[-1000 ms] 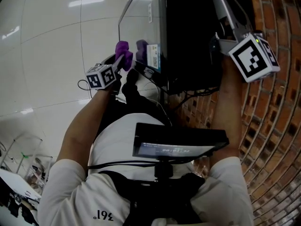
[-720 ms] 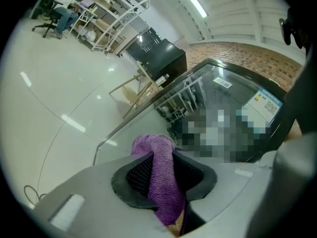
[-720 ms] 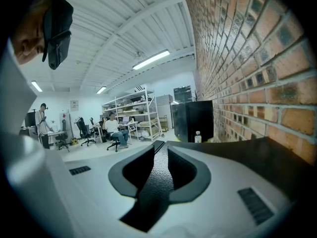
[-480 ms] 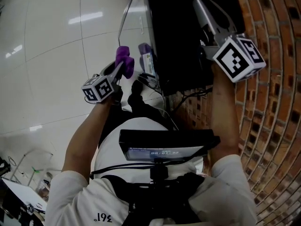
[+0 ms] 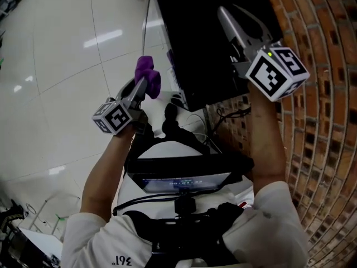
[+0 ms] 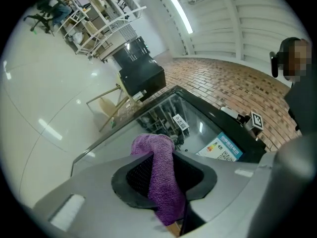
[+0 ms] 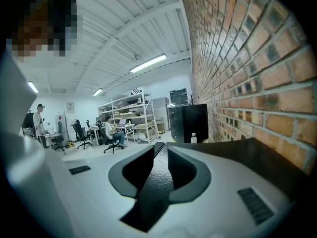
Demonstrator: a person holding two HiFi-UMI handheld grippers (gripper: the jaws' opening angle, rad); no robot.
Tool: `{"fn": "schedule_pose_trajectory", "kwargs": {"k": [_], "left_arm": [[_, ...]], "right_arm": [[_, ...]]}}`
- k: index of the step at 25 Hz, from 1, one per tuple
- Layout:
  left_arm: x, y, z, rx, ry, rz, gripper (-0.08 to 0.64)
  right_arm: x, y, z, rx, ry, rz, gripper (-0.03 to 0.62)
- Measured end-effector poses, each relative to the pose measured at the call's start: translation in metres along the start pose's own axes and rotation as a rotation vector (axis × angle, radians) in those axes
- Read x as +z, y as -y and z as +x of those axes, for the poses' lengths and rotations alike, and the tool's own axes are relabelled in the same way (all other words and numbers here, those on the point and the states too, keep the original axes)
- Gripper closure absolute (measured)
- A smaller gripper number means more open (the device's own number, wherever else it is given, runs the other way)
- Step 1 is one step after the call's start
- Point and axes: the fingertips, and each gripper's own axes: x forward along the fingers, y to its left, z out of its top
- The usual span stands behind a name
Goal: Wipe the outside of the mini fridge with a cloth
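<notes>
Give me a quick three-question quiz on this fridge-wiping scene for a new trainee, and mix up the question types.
1. True or false: the right gripper is shut with nothing between its jaws.
2. What does the left gripper hold? A: a sponge. B: a purple cloth. C: a bottle.
3. Fill in the gap: the wall beside the black fridge is made of ___.

Key: 1 true; 2 B; 3 brick.
</notes>
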Motion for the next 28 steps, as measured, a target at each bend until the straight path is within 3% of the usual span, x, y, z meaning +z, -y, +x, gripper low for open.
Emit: {"fn": "schedule_pose_trajectory", "kwargs": {"k": [12, 28], "left_arm": [[0.052, 0.063, -0.015, -0.129, 0.040, 0.046, 0.453], [0.109, 0.127, -0.018, -0.289, -0.005, 0.154, 0.453]], "right_arm": [[-0.001, 0.001, -0.031, -0.078, 0.010, -0.008, 0.516], [-0.002, -0.010, -0.064, -0.190, 0.051, 0.013, 0.517]]}}
